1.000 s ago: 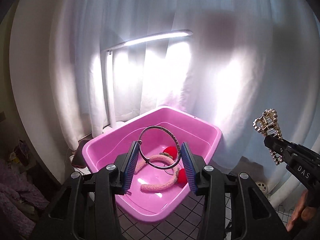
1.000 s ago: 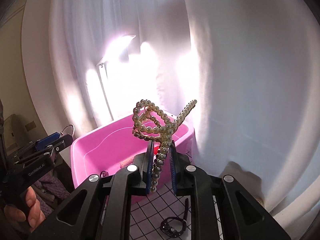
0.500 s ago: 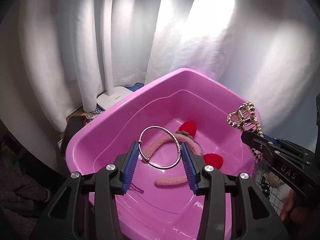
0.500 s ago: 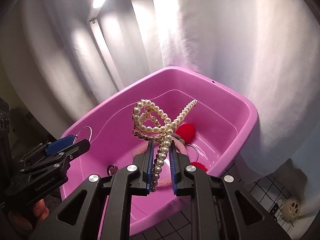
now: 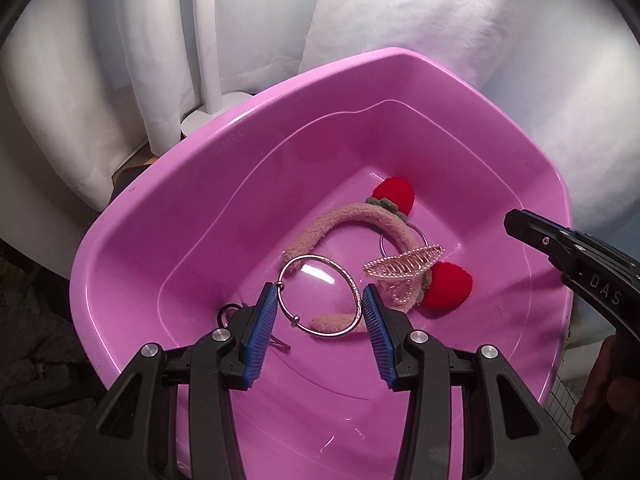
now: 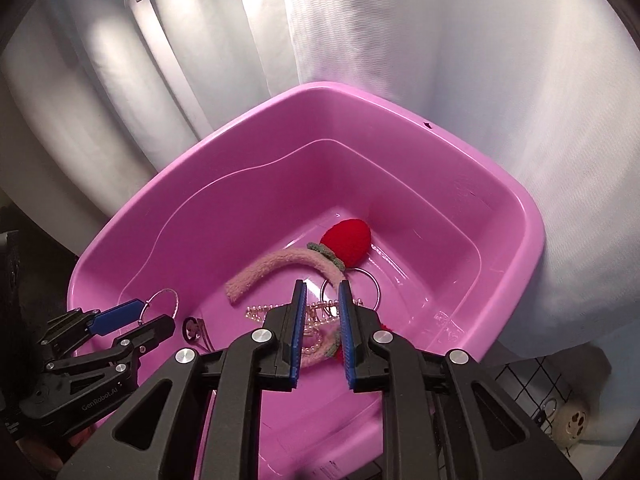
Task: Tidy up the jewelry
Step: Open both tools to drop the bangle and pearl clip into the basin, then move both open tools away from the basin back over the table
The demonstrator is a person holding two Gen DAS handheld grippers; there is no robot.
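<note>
Left gripper (image 5: 320,306) pinches thin silver bangle (image 5: 320,295), seemingly clasped.

"DAS" is printed in pale letters on the black right gripper (image 5: 524,226). "GenRobot.AI" is read on the body of the black left gripper (image 6: 150,316).

Right gripper (image 6: 322,300): jaws apart, empty, above the pink tub (image 6: 500,216); 
Pearl piece (image 6: 276,314): on tub floor; 
Left gripper (image 6: 154,314): holding silver ring (image 6: 162,302)
</note>
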